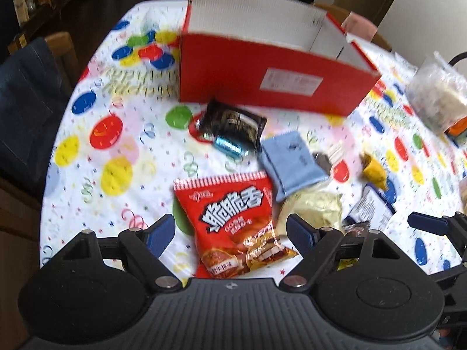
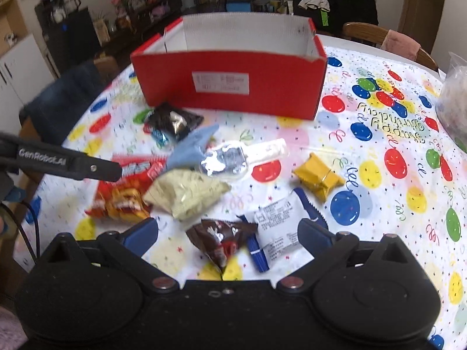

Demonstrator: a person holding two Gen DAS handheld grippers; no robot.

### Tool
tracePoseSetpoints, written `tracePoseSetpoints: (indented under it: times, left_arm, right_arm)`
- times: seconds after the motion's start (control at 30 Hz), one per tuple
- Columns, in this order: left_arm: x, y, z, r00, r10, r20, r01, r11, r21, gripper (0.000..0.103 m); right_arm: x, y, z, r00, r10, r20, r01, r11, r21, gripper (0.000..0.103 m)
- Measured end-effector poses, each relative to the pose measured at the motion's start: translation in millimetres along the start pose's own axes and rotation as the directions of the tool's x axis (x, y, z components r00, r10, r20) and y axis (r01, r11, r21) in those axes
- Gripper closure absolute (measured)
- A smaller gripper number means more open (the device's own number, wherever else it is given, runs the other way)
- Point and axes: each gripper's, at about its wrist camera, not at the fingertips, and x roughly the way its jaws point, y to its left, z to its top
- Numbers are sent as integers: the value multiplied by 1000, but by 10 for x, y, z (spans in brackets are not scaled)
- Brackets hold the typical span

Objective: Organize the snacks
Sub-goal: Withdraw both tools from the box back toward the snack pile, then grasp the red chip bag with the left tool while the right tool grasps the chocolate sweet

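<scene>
In the left wrist view, the left gripper [image 1: 230, 230] stands released at lower centre, straddling a red snack bag [image 1: 233, 221] without pressing it; the red box [image 1: 262, 78] sits upper centre. In the right wrist view, the right gripper [image 2: 230, 233] is spread wide around a brown candy packet [image 2: 221, 239] and a white-and-blue packet [image 2: 280, 227], touching neither.

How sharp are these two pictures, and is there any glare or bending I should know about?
Left wrist view: motion-smeared, the label on the red box unreadable, the red snack bag between the open left tongs sharper. Right wrist view: also soft, glare whitening the clear wrapper. Both: fisheye curves the tablecloth edges.
</scene>
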Motion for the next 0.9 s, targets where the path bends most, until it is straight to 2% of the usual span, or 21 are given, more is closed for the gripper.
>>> tracePoseSetpoints:
  times: [0.27,0.4,0.6,0.67,0.73,0.9]
  left_arm:
    - [217,-30,4,998,30,-57,-32,999,-24,20]
    - [314,-12,58,996,24,-82,-29,998,-58,20]
    - [399,-70,65,994,11,-111,-15,999,-40,20]
    - [409,-65,70,993,2,-115,-6,999,-41,20]
    - [409,-49,76,993,-5,-114,0,999,-46,20]
    - [388,-1,79,994,-18,-106,12,998,-58,31]
  right_arm:
    - [205,120,-71,998,2,-57,-4,999,-37,15]
    - [262,189,-76,998,-4,-69,-1,997,-76,22]
    - [348,247,-65,996,-28,-85,18,993,-117,32]
    - [369,252,-58,996,-35,-87,24,992,-123,42]
    - [380,250,-51,995,-38,-89,27,992,-123,48]
    - [401,260,-55,995,-41,-94,28,990,-136,67]
